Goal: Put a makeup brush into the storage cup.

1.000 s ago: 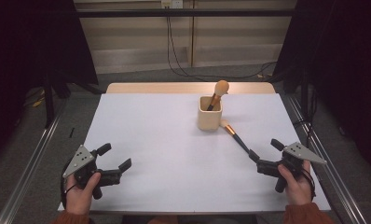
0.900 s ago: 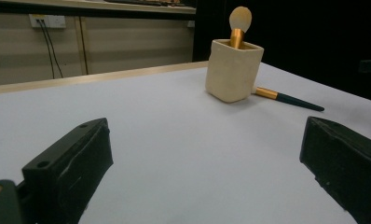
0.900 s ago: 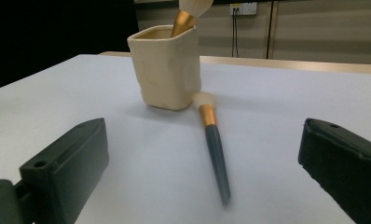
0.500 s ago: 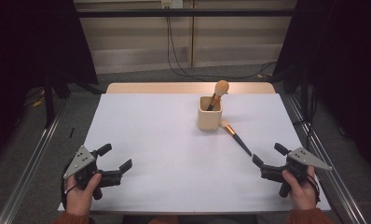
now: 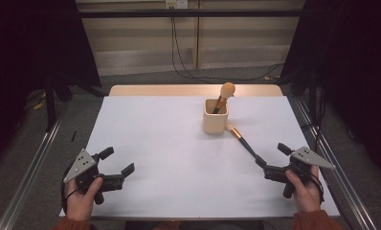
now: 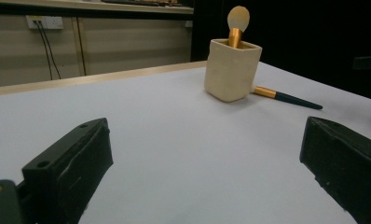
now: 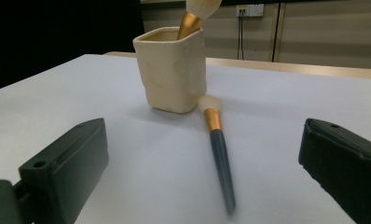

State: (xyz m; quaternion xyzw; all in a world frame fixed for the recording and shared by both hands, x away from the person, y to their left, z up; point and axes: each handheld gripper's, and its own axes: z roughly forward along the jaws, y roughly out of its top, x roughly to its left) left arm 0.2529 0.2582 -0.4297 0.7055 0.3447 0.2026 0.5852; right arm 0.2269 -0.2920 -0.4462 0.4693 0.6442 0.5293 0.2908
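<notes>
- Lining up right tool (image 5: 271,158) on loose brush (image 5: 241,139), jaws spread, nothing held.
- Brush lies flat on table (image 5: 155,143), head touching cup (image 5: 214,116).
- Left tool (image 5: 117,162) released, idle.
- Next: clamp handle, lift, drop in cup.

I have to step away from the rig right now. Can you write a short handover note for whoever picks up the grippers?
Left gripper: open, holding nothing, low over the near left of the table.
Right gripper: open, holding nothing, jaws either side of the handle end of the loose brush.
Cup: upright, far centre-right, one brush standing in it.
Loose brush lies flat, bristles against the cup's base.
Left to do, probably: grasp the loose brush and put it in the cup.
</notes>
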